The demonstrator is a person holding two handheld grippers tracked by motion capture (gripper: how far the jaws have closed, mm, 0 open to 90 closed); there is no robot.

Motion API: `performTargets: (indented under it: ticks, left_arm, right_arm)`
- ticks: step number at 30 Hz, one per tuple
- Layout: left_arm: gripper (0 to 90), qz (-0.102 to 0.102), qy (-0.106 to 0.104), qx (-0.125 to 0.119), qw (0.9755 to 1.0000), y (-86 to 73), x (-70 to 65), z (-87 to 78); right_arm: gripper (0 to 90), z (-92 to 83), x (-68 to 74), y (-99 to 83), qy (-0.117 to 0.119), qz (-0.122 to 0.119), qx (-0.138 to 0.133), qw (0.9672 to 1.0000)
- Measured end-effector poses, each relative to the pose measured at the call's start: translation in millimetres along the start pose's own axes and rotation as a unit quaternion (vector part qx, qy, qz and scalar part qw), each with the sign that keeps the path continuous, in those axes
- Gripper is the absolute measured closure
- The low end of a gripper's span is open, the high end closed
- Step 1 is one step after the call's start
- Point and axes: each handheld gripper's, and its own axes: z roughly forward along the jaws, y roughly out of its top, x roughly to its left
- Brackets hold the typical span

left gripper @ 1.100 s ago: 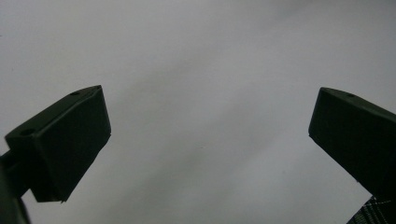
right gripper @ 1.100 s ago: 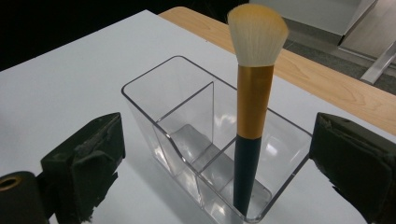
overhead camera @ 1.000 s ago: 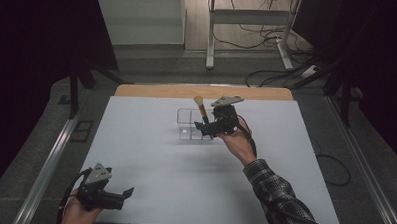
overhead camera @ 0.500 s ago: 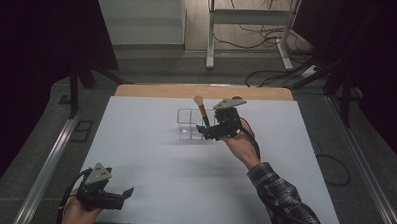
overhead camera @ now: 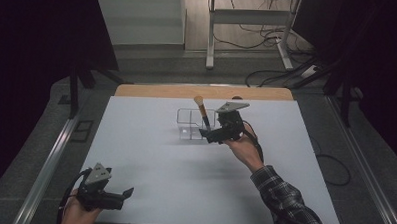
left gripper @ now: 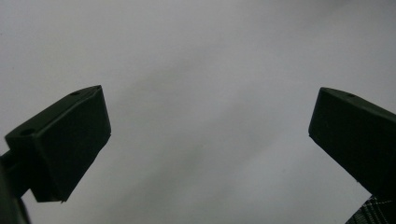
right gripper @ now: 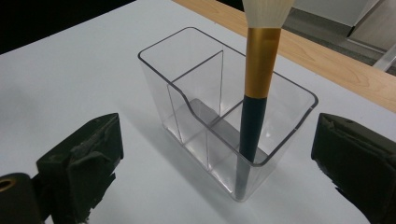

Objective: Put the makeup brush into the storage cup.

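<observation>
While the brush [right gripper: 256,93] stands upright in the clear organizer [right gripper: 196,84], near the middle of the desk's [overhead camera: 150,140] far edge, your right gripper [overhead camera: 216,135] sits just beside the box with its jaws wide open and nothing between them. The brush rests in the end compartment nearest that gripper, bristles up, its dark handle leaning against the box wall. I judge the placing step to be done: the brush is in and the jaws have let go. The next move calls for drawing the right gripper straight back from the box without clipping the handle or nudging the light plastic. Your left gripper [overhead camera: 114,199] rests at the desk's near left corner, jaws open and empty. I can read no brand, label or writing on the brush or the box.
</observation>
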Motion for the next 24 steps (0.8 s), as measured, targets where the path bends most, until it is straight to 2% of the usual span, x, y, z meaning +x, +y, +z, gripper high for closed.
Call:
performTargets:
  ticks: [8,24]
  left_arm:
    - [0.0,-0.001,0.000,-0.002,1.0000,-0.1,-0.1,-0.6]
    - [0.0,-0.005,-0.004,0.001,1.0000,0.3,-0.5,-1.1]
  right_arm:
    - [2.4,-4.7,-2.1,-3.2,0.006,0.008,-0.001,1.0000]
    - [2.3,-12.3,-1.0,-12.4,0.010,0.000,0.013,0.9999]
